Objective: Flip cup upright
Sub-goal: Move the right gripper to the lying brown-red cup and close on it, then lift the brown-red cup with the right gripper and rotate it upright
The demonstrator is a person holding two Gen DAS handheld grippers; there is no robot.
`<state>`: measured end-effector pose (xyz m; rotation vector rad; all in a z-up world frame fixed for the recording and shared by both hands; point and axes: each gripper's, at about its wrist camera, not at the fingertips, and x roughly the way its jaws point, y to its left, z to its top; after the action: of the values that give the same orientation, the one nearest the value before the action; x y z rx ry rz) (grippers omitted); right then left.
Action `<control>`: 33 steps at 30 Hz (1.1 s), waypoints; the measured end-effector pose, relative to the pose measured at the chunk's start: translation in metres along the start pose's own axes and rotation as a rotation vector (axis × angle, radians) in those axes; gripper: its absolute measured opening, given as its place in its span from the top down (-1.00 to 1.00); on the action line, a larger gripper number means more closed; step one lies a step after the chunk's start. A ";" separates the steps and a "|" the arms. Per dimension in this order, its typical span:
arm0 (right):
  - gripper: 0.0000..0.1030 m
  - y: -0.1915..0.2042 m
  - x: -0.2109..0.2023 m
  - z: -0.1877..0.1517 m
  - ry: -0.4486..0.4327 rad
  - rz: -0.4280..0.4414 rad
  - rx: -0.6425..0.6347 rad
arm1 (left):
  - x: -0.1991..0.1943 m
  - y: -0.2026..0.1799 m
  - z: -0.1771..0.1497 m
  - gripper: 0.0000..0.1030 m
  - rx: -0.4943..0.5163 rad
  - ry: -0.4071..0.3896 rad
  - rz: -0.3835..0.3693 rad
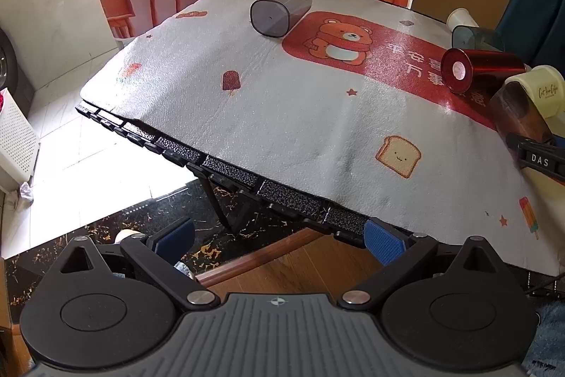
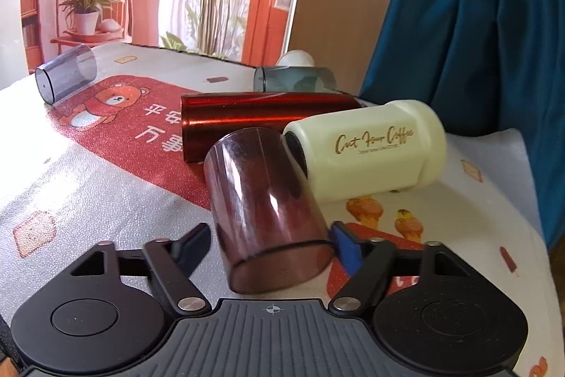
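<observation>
At lower centre, the right gripper (image 2: 270, 244) brackets the brown cup (image 2: 266, 218) lying on its side on the mat (image 2: 88, 200); contact looks likely, though unclear. Behind lie the cream bottle (image 2: 370, 147) and red cup (image 2: 261, 119). The left gripper (image 1: 279, 241) hangs spread wide, empty.

1. A cup (image 2: 268, 218) lay on its side on the tablecloth (image 2: 88, 200) between the right gripper's (image 2: 270, 248) fingers, base toward the camera.
2. Just beyond the fingers, to the right, lay a jar (image 2: 370, 147), touching the cup.
3. Behind both lay a tumbler (image 2: 261, 119) on its side.
4. Farther back lay another cup (image 2: 293, 78).
5. Far left of the fingers lay a fifth cup (image 2: 65, 76), well apart.
6. The left gripper's (image 1: 279, 239) fingers hung before the table edge (image 1: 247, 179).
</observation>
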<state>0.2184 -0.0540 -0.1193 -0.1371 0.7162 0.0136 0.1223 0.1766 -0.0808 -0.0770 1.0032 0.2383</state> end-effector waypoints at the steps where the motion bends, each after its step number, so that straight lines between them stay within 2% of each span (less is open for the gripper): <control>1: -0.20 0.002 -0.003 -0.002 -0.003 0.013 -0.001 | 0.000 0.000 0.000 -0.99 0.000 -0.002 -0.001; 9: -0.15 0.035 -0.025 -0.005 0.005 0.143 -0.044 | 0.003 0.000 -0.002 -0.99 -0.006 -0.001 -0.012; 17: -0.15 0.098 -0.043 -0.004 -0.022 0.316 -0.210 | 0.001 0.010 -0.002 -0.99 -0.053 -0.007 -0.010; 23: -0.21 0.117 -0.054 -0.004 -0.037 0.373 -0.257 | -0.001 0.015 -0.003 -0.99 -0.080 -0.009 -0.007; 25: -0.27 0.112 -0.057 -0.006 -0.028 0.388 -0.243 | -0.001 0.016 -0.002 -0.99 -0.088 -0.014 -0.004; 27: -0.54 0.106 -0.059 -0.008 -0.025 0.390 -0.223 | -0.002 0.015 -0.002 -0.99 -0.091 -0.019 -0.005; 29: -0.68 0.100 -0.061 -0.011 -0.016 0.386 -0.213 | -0.005 0.014 -0.002 -0.99 -0.087 -0.029 0.001; 33: -0.77 0.085 -0.067 -0.012 -0.021 0.362 -0.187 | -0.008 0.010 0.001 -0.99 -0.078 -0.038 -0.009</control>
<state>0.1551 0.0310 -0.0949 -0.1843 0.7102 0.4276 0.1164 0.1854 -0.0729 -0.1472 0.9556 0.2693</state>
